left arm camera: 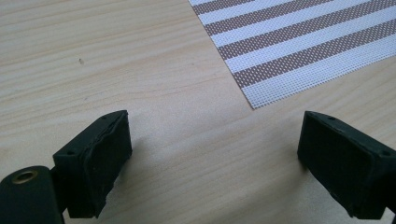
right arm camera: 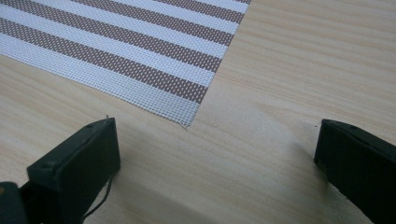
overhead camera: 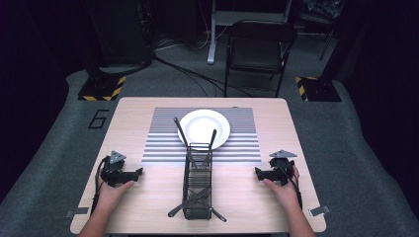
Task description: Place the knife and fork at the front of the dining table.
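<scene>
A white plate (overhead camera: 204, 127) lies on a striped placemat (overhead camera: 163, 143) at the middle of the wooden table (overhead camera: 128, 113). In front of it stands a black wire caddy (overhead camera: 197, 180) holding dark cutlery, some pieces sticking out at both ends. My left gripper (overhead camera: 140, 173) rests on the table left of the caddy, open, with bare wood between its jaws (left arm camera: 212, 154). My right gripper (overhead camera: 257, 171) rests to the caddy's right, also open and empty (right arm camera: 217, 158). A corner of the placemat (left arm camera: 299, 51) (right arm camera: 140, 51) lies just beyond each gripper.
A black folding chair (overhead camera: 259, 47) stands on the grey floor behind the table. Two stand bases with yellow-black hazard tape (overhead camera: 101, 89) (overhead camera: 318, 89) sit at the far left and far right. Cables run across the floor.
</scene>
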